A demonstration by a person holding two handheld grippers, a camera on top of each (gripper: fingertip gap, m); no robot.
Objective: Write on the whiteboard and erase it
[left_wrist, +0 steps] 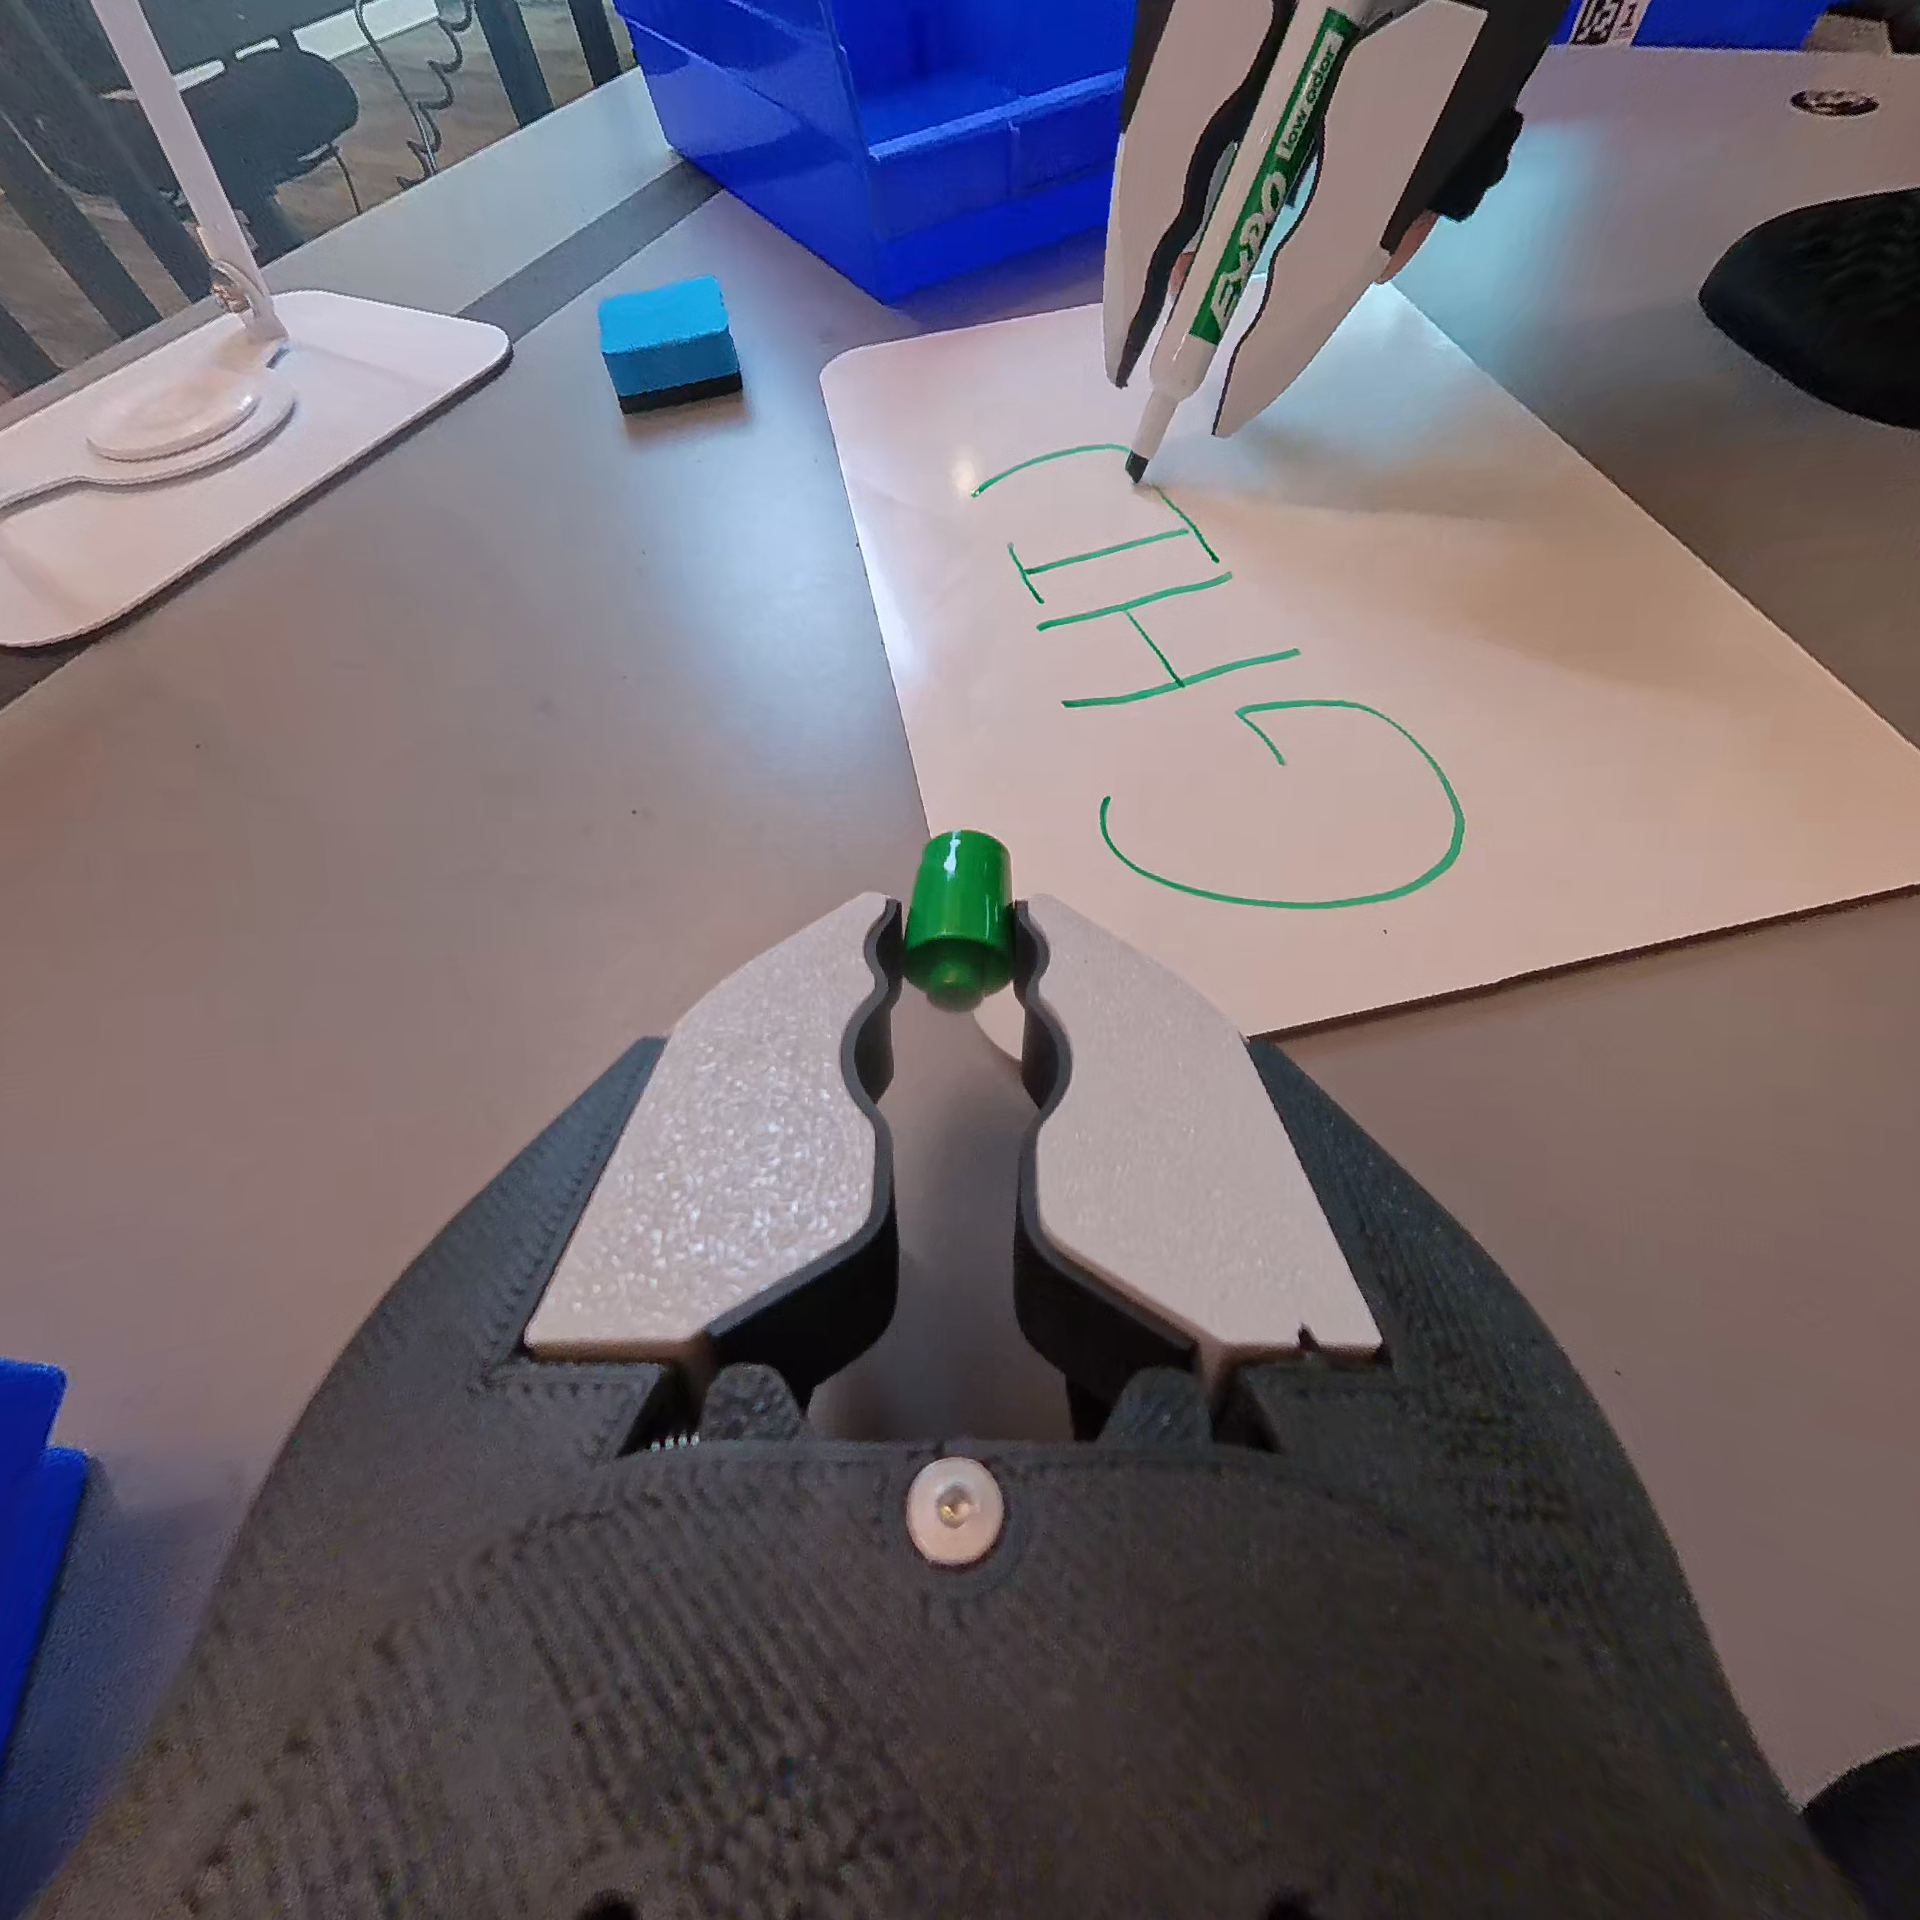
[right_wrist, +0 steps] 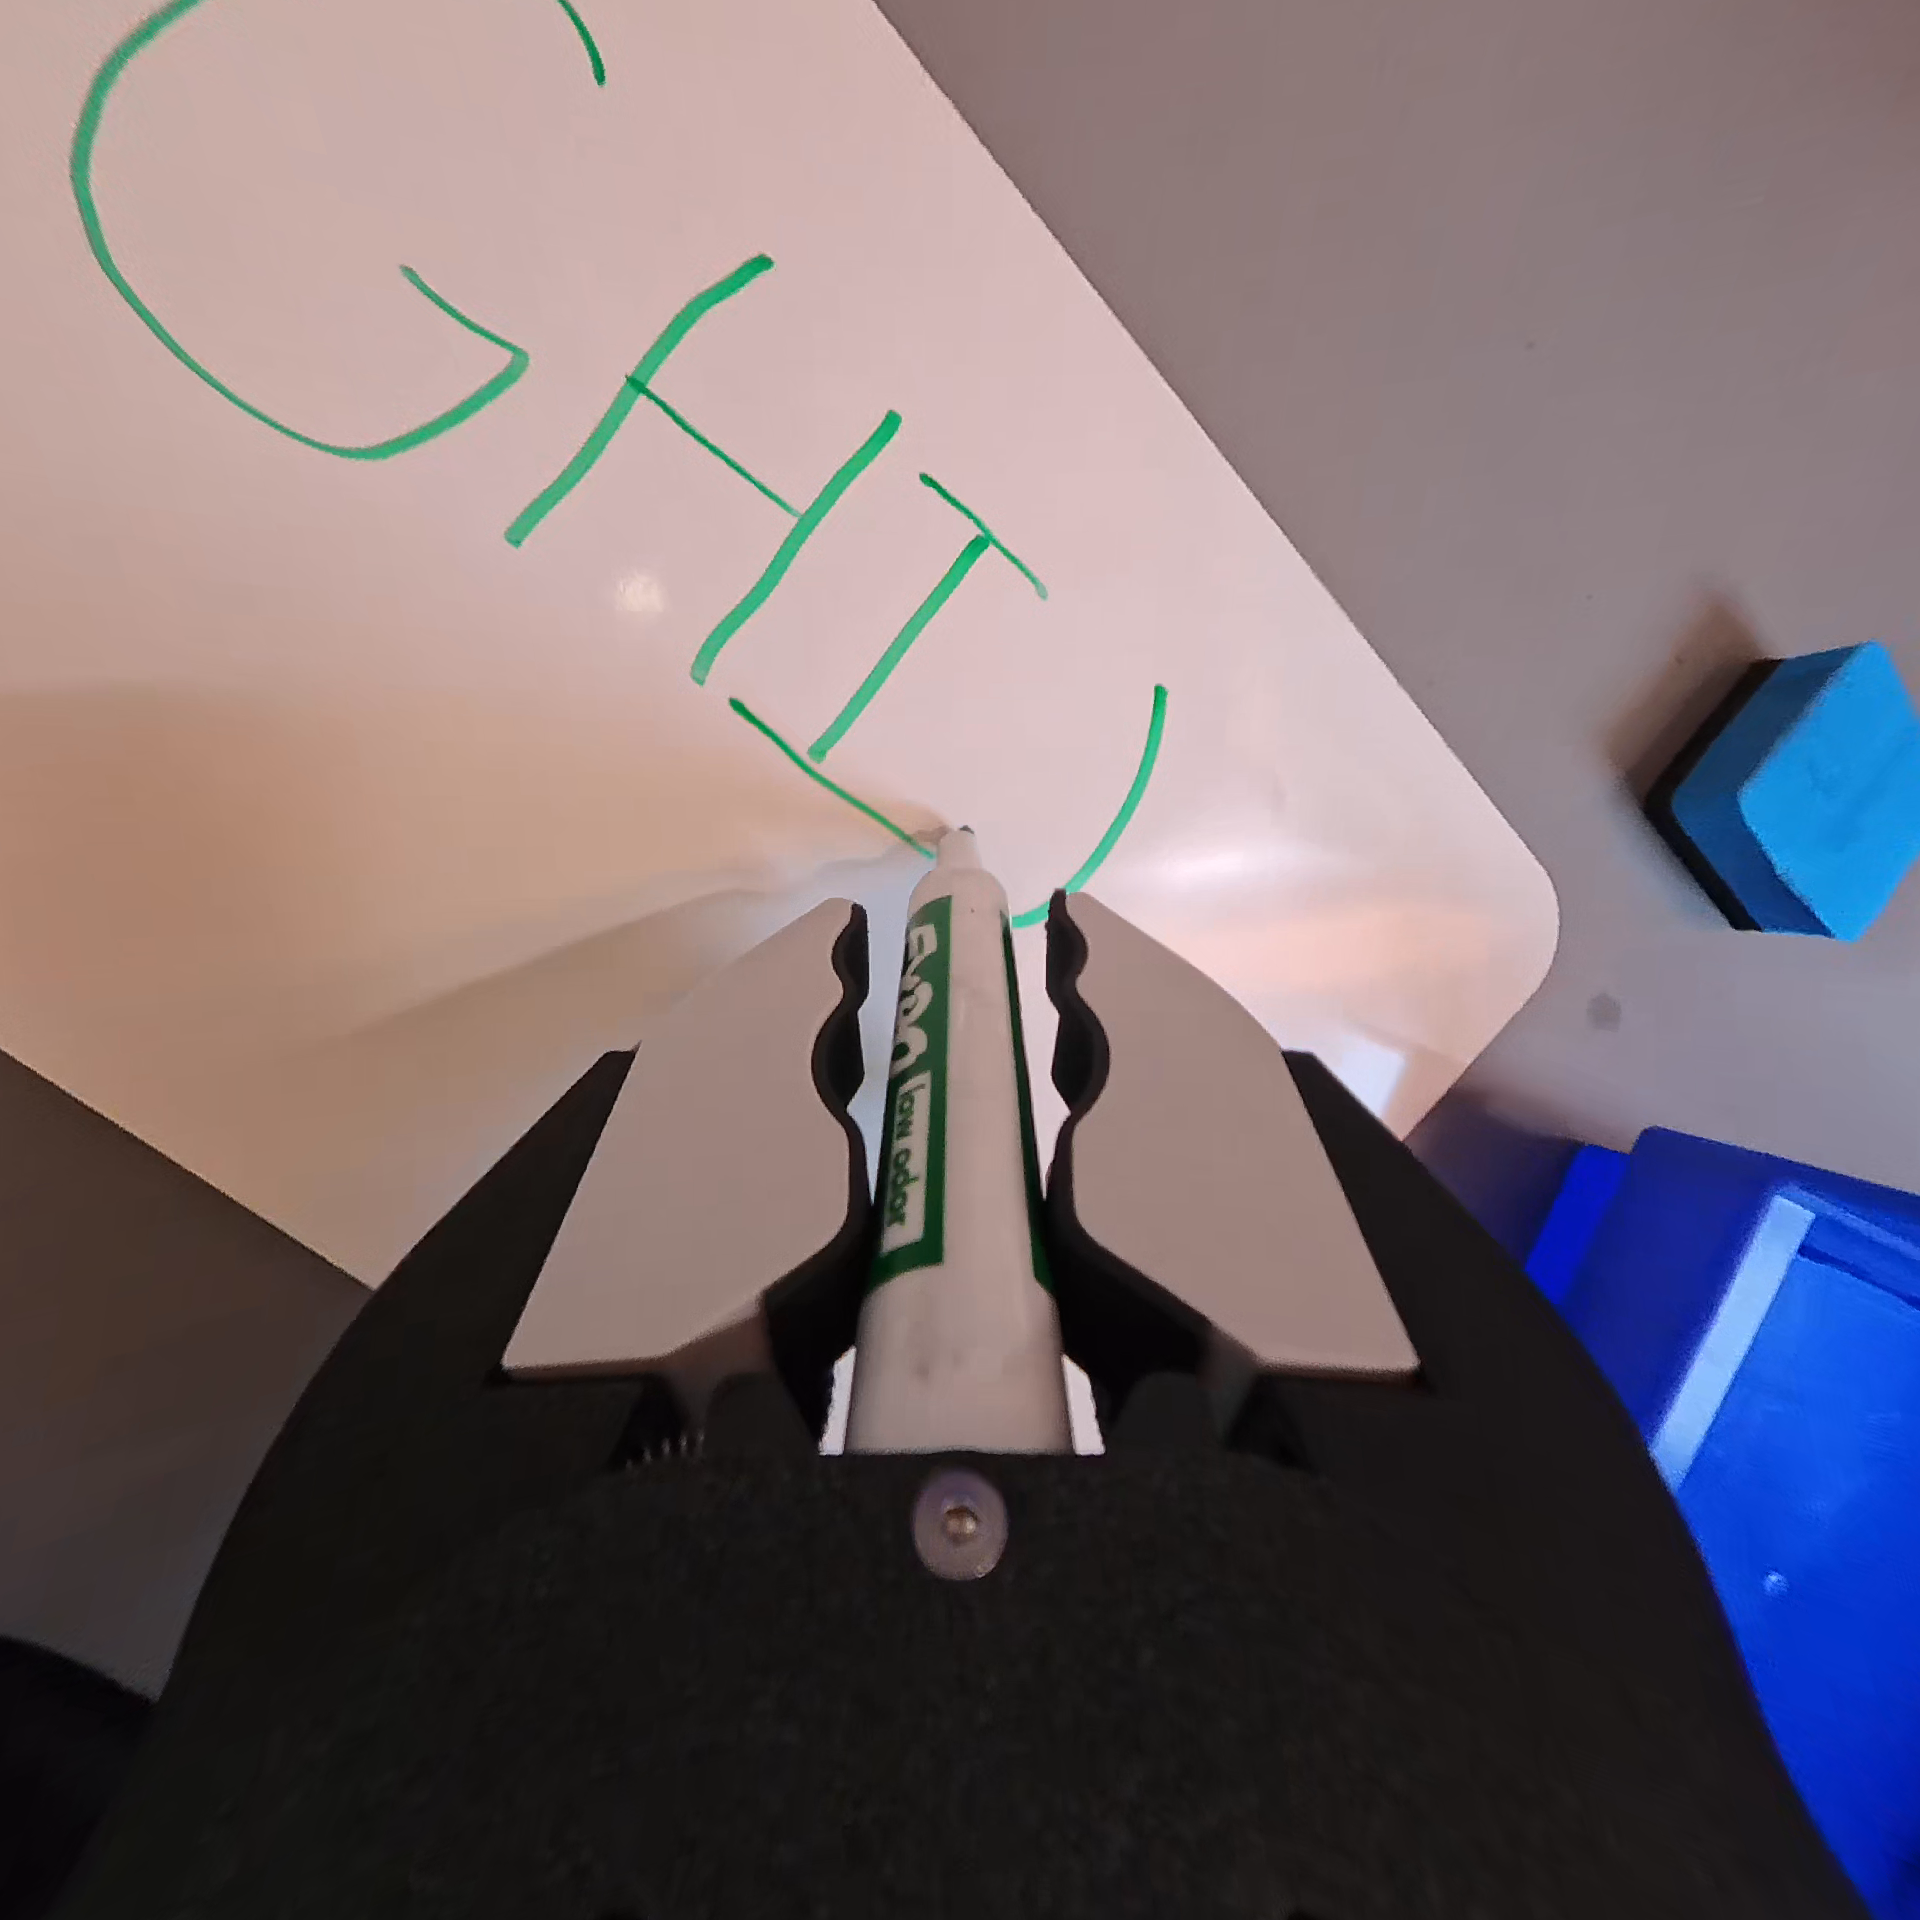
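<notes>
Pinching a green marker cap between its two pale fingertips, the left gripper hangs above the grey table, just off the near corner of the whiteboard. Only its own view shows this cap. The same view catches the right gripper at about one o'clock, coming down steeply onto the board. The right wrist view shows that grip from behind: the right gripper holds the white-and-green marker lengthwise in the notches deeper along its fingers, while the fingertips stand apart from the barrel. The marker's tip touches the whiteboard at the end of a row of green handwriting.

A blue eraser with a dark underside lies on the table at eleven o'clock in the left view, beside the board's far edge; in the right view it sits at three o'clock. A blue bin stands behind the board at twelve o'clock; what it holds cannot be made out. Only the left view shows a white lamp base at ten o'clock.
</notes>
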